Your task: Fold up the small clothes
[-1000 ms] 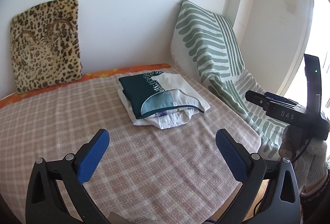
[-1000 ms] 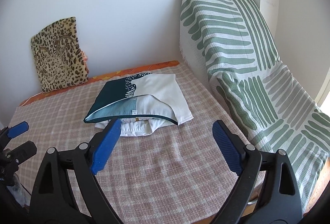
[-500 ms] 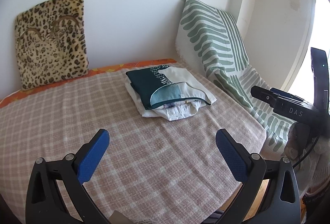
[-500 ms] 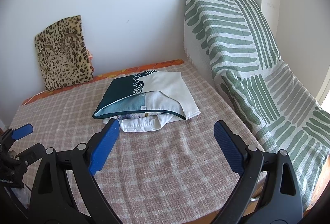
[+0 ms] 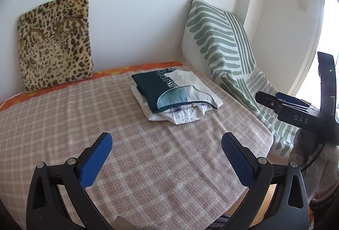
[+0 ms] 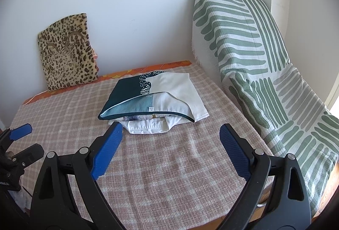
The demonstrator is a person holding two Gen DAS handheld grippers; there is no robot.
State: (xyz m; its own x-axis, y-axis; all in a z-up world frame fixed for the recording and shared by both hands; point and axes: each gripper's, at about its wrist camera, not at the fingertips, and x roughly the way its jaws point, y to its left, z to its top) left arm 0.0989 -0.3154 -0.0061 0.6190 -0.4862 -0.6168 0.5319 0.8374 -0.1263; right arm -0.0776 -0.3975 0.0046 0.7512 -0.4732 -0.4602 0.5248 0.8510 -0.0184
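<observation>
Both tools stand with jaws spread wide and nothing between them: the left gripper [image 5: 167, 153] and the right gripper [image 6: 170, 144], each with two blue textured pads. Ahead of both, on the pink-and-cream checked blanket [image 5: 63, 119], lies one small stack of folded clothes [image 6: 152, 102] — a teal-and-white printed top over a white garment. The stack's open edge faces the grippers and its long axis runs roughly left to right. The right gripper looks nearer. Beyond stand one leopard-print cushion [image 5: 55, 43] and one green-striped white throw [image 6: 254, 49].
</observation>
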